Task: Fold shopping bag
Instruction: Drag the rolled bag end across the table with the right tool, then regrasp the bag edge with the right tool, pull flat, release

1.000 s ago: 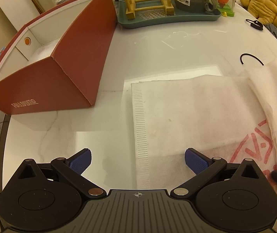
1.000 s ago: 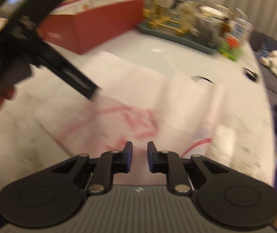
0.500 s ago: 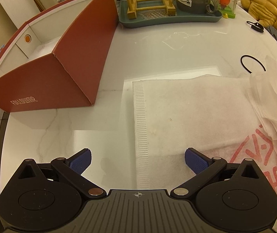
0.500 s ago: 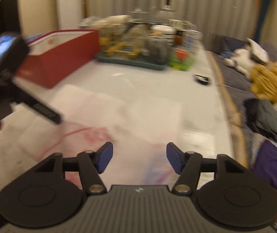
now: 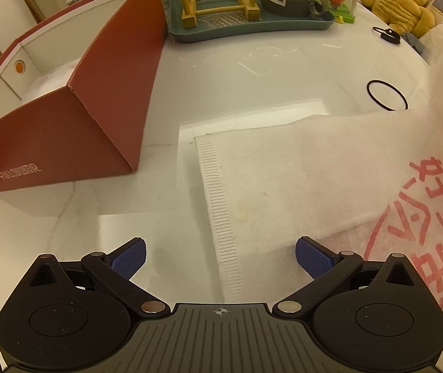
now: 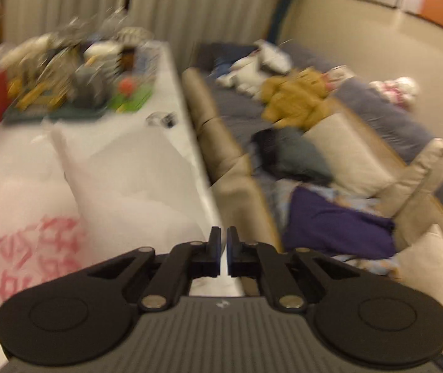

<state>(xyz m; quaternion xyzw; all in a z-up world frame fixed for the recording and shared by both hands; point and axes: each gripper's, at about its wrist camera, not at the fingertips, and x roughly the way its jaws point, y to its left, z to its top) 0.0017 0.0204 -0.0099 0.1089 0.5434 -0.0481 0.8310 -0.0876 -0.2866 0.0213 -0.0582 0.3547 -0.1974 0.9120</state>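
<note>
While the left gripper (image 5: 220,256) hung low over the glossy white marble-look table (image 5: 165,205), its blue-padded fingers (image 5: 128,256) were spread wide and held nothing. Ahead of it and to its right lay the white non-woven shopping bag with red printed characters (image 5: 308,180), flat on the table, its ribbed seam edge running forward from between the two fingers. Farther to the right, part of the bag's material rose off the table, and the red print sat just beyond the right finger. Ahead and to the left stood an open dark-red cardboard box with a white inside (image 5: 75,118), well apart from the bag. Straight ahead, at the far side of the table, sat a teal drying tray with a wooden rack and glassware (image 5: 246,21). A thin black elastic loop (image 5: 387,95) lay ahead and to the right, just past the bag's far edge, with a tan plush cat toy (image 5: 398,3) beyond it.

The right gripper (image 6: 223,253) had its fingers drawn nearly together, a narrow slit left between the pads; the blur made it impossible to tell whether any bag material was pinched there. To its left, the bag (image 6: 34,227) lay bunched and lifted, red print showing. To its right stretched a beige sofa strewn with cushions and clothes (image 6: 339,168).
</note>
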